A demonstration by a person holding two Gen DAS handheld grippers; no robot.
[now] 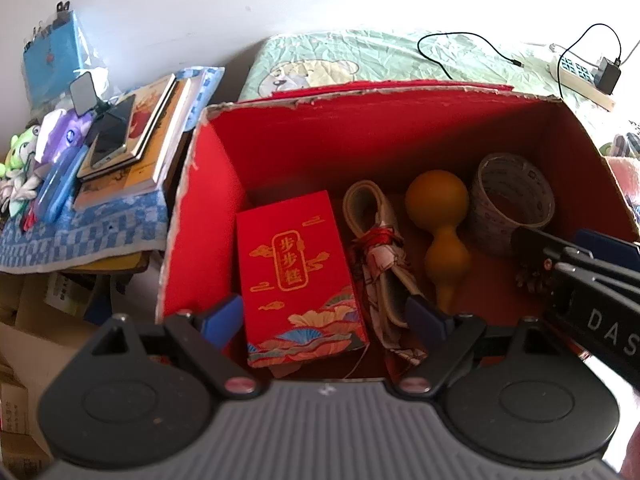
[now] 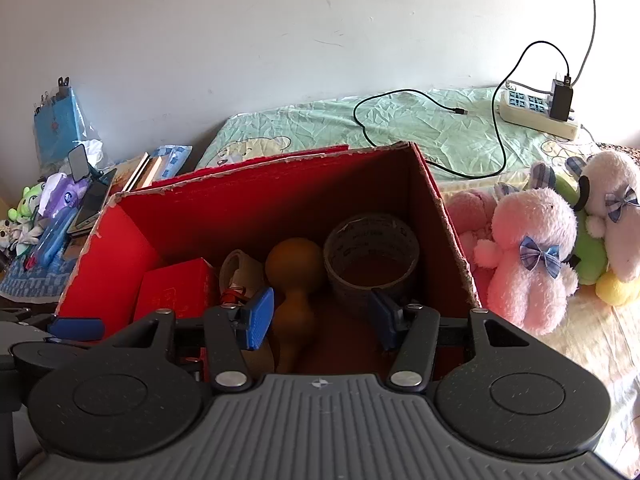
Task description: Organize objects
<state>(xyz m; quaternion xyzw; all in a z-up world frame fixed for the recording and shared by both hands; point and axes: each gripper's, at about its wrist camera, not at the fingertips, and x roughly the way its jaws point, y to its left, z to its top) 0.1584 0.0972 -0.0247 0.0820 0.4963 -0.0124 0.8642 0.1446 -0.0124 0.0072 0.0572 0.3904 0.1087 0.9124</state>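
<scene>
Your left gripper point(image 1: 326, 314) spread wide, empty, above red box point(image 1: 208, 184). Your right gripper point(image 2: 322, 316) also open, empty, over same box. Inside: one red packet point(image 1: 298, 276), one bundled strap point(image 1: 378, 248), one gourd point(image 1: 438, 216), one tape roll point(image 1: 512, 200). Small dark item behind your right gripper's finger hard to identify. Three plush toys point(image 2: 532, 256) beside box, partly cut off.

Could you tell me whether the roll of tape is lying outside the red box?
No, the roll of tape sits inside the red box, beside the orange gourd.
</scene>
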